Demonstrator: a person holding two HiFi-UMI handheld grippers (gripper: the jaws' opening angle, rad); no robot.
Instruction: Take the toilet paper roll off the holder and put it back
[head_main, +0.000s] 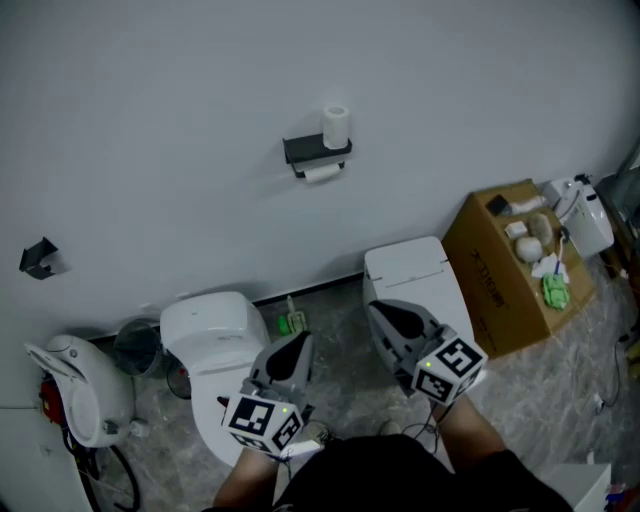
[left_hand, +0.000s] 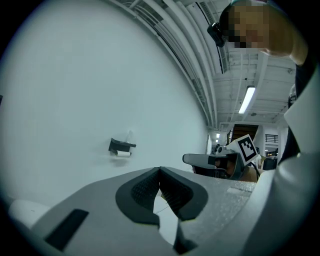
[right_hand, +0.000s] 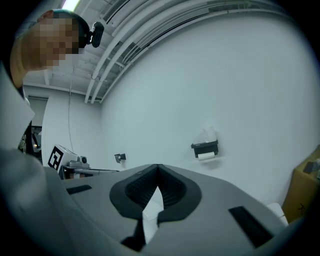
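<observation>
A black holder (head_main: 316, 150) is fixed high on the white wall. A toilet paper roll (head_main: 322, 173) hangs under it, and a second roll (head_main: 336, 126) stands upright on its top shelf. The same holder (left_hand: 121, 145) appears far off in the left gripper view, and the holder (right_hand: 205, 147) with its hanging roll (right_hand: 206, 156) in the right gripper view. My left gripper (head_main: 298, 345) and right gripper (head_main: 385, 315) are held low, well short of the wall, both pointing toward it. The left gripper (left_hand: 159, 170) and the right gripper (right_hand: 158, 167) are both shut with nothing held.
Two white toilets (head_main: 215, 330) (head_main: 415, 268) stand on the floor below the holder. A cardboard box (head_main: 500, 275) with several items on top sits at the right. A white appliance (head_main: 75, 385) and a bin (head_main: 135, 345) are at the left. A small black bracket (head_main: 38, 257) sticks out of the wall.
</observation>
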